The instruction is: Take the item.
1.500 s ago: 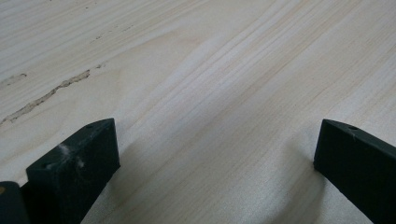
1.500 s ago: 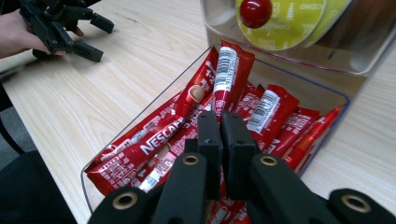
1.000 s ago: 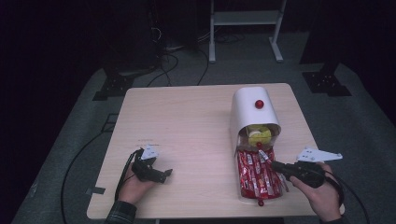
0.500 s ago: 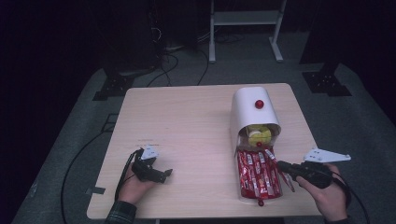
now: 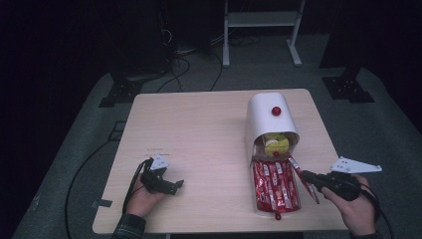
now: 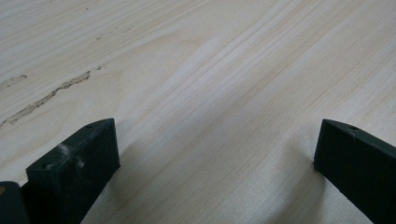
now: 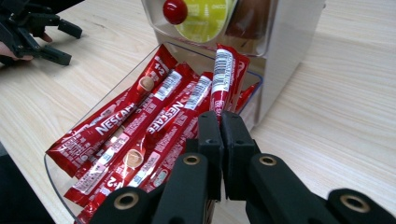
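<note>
A white curved dispenser box [image 5: 263, 112] with a red knob stands on the right of the table. Its clear drawer [image 5: 255, 201] is pulled out toward me and holds several red Nescafe sachets [image 5: 273, 186] [image 7: 140, 121]. My right gripper [image 5: 304, 175] [image 7: 221, 119] is shut on one red sachet [image 5: 294, 167] [image 7: 224, 74], which sticks up tilted at the drawer's right edge. My left gripper [image 5: 178, 185] [image 6: 217, 128] lies open on the bare wood at the front left, with nothing between its jaws.
Yellow capsules [image 5: 276, 144] show in the box's upper compartment behind a second red knob [image 7: 175, 10]. The wooden table [image 5: 199, 129] is bare between the hands. The left gripper [image 7: 46, 37] shows far off in the right gripper view. Dark floor, cables and a stand lie beyond.
My right hand has drawn slightly right and toward me with the sachet, which now stands at the drawer's right edge. The left hand has not moved.
</note>
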The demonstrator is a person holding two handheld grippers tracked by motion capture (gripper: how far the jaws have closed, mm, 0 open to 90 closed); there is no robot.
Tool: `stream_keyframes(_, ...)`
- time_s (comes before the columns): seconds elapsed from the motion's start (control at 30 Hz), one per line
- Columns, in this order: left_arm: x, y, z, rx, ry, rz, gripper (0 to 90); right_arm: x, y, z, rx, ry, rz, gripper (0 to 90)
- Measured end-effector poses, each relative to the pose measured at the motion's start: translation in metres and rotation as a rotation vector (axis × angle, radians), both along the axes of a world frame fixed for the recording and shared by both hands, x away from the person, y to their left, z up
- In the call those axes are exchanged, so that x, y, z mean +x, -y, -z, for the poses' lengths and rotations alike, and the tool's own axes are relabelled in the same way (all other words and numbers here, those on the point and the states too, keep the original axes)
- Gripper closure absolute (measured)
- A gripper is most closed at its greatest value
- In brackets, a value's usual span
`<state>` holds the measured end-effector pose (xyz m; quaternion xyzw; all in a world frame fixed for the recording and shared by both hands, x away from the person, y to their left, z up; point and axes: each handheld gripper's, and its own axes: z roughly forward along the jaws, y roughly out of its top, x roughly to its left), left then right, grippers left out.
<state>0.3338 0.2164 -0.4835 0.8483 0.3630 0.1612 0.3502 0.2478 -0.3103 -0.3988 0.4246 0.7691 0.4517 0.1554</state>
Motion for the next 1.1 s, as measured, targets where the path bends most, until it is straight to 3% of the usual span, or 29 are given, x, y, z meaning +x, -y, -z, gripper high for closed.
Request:
stream_keyframes(0.6,0.001,0.001,0.000,-0.003,0.001,-0.001,0.0,0.003,0.020,0.002,0.008,0.017,0.078,86.8)
stream_keyframes(1.1,0.001,0.001,0.000,-0.003,0.001,-0.001,0.0,0.023,0.024,0.018,0.000,0.009,0.111,86.8)
